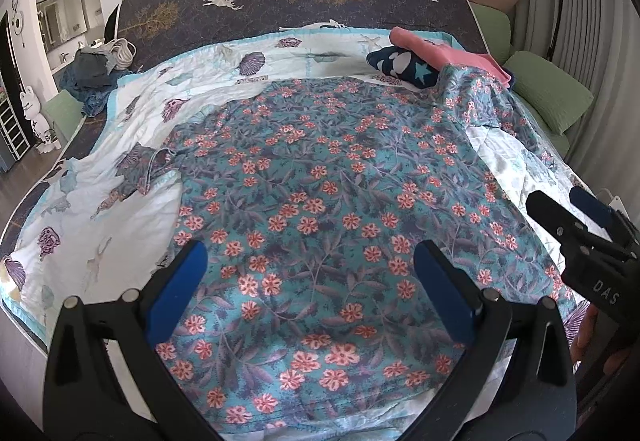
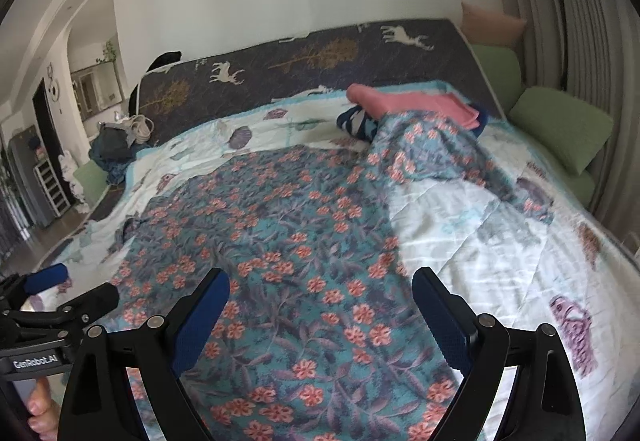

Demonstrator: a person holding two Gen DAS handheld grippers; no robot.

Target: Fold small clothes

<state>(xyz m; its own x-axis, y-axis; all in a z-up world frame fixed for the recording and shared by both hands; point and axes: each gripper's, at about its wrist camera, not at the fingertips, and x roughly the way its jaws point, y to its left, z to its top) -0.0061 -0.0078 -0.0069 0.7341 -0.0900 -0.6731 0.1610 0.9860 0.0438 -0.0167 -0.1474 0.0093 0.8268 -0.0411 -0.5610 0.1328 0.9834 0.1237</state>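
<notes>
A teal garment with pink flowers (image 1: 320,193) lies spread flat on the white quilt (image 1: 100,217); it also shows in the right wrist view (image 2: 280,249). Its far right part drapes over a folded pile. My left gripper (image 1: 310,273) is open and empty, just above the garment's near part. My right gripper (image 2: 320,305) is open and empty above the garment's near right part; it also shows at the right edge of the left wrist view (image 1: 568,205). The left gripper shows at the left edge of the right wrist view (image 2: 72,285).
A folded pink cloth (image 1: 440,49) and a navy star-print cloth (image 1: 404,67) sit at the far right of the quilt. A heap of dark clothes (image 1: 96,73) lies at the far left. Green cushions (image 1: 552,97) line the right side by the curtain.
</notes>
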